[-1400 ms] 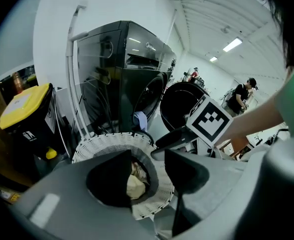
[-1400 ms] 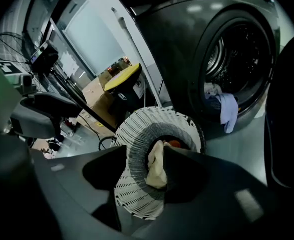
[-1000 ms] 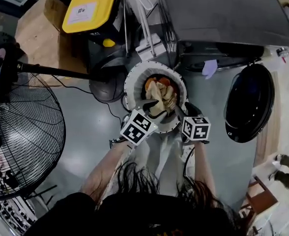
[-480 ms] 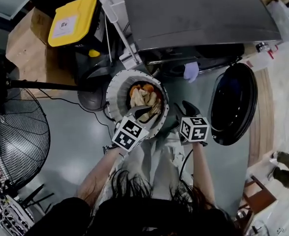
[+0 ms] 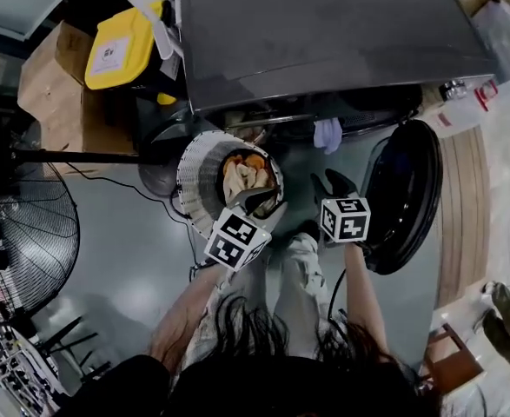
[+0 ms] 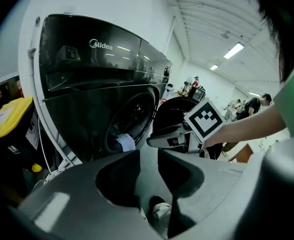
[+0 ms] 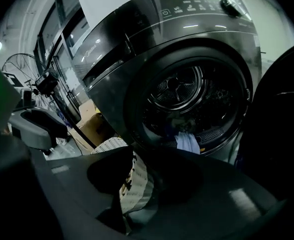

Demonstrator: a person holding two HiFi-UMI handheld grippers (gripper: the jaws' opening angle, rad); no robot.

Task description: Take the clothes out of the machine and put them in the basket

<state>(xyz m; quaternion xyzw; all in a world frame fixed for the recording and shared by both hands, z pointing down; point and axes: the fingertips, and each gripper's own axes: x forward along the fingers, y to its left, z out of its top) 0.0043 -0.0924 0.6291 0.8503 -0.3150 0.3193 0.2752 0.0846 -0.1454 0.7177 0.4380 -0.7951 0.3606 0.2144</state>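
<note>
Our right gripper (image 7: 140,159) has its jaws half spread and has just been closing them. Nothing is between them; only the laundry basket's (image 7: 109,145) perforated wall shows through the gap. Our left gripper (image 6: 148,156) has a narrow gap between its jaws, also empty, and hovers over the basket's near rim.

The pale blue garment (image 7: 188,141) hangs over the lower lip of the washing machine's drum (image 7: 184,96). It lies straight beyond the right gripper and far-right of the left one, so we judge the right hand the nearer. Its long axis runs downward over the lip.

We count one garment at the drum's mouth, one basket holding several orange and cream clothes (image 5: 246,174), and one open door (image 5: 411,194). Whether more lies deeper in the drum we cannot tell.
</note>
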